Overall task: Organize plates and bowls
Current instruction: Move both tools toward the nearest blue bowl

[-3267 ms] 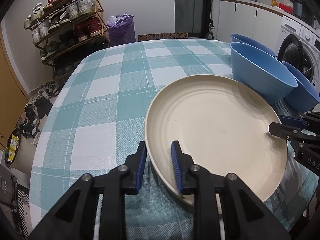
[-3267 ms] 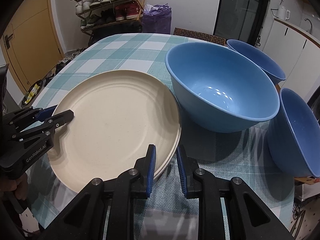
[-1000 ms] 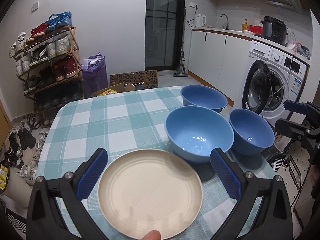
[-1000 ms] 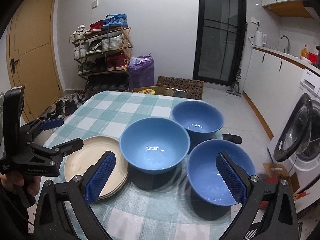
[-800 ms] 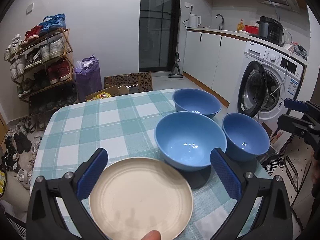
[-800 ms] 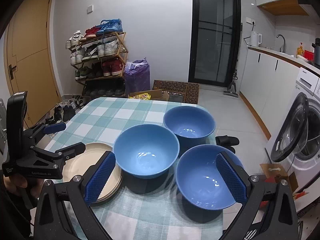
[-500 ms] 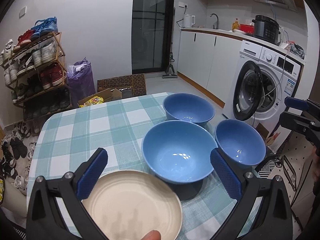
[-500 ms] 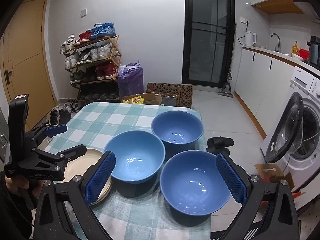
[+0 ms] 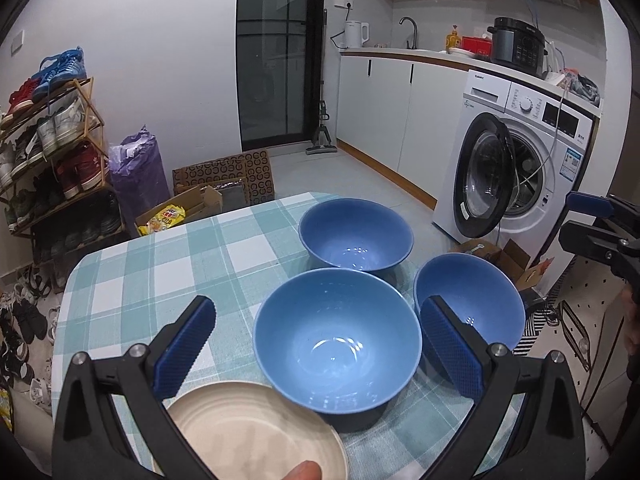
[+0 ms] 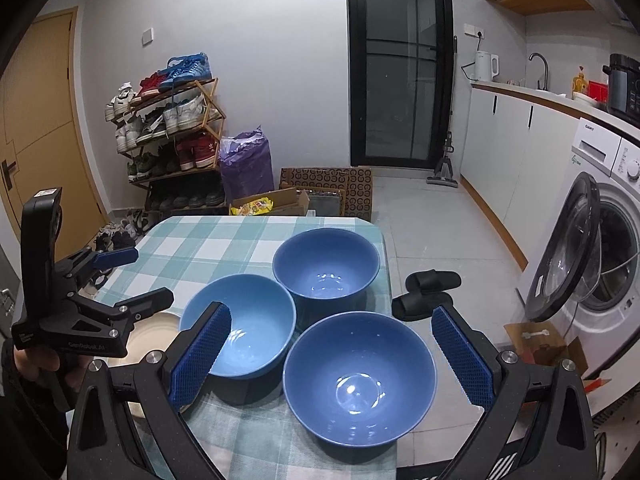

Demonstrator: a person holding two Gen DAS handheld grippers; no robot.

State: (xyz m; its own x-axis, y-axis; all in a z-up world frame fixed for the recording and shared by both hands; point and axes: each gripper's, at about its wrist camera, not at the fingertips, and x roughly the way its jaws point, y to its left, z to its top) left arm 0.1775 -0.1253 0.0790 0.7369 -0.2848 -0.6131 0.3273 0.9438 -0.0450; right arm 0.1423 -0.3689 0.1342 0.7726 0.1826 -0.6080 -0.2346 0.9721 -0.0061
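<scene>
Both grippers spread wide, empty, above table (image 9: 132, 280). Left gripper (image 9: 320, 344) view shows whole cream plate (image 9: 256, 428) beside three blue bowls (image 9: 338, 348); right gripper (image 10: 332, 356) view shows slippers (image 10: 428, 292) on the floor.

The left hand-held gripper (image 9: 320, 340) was raised above the tabletop (image 9: 168, 272), its blue-padded fingers (image 9: 186, 342) spread wide with nothing between them. A hand (image 10: 34, 360) gripped its black handle at the tabletop's near left edge. The right hand-held gripper (image 10: 332, 354) hung above the tabletop's right side, likewise spread wide and empty.
</scene>
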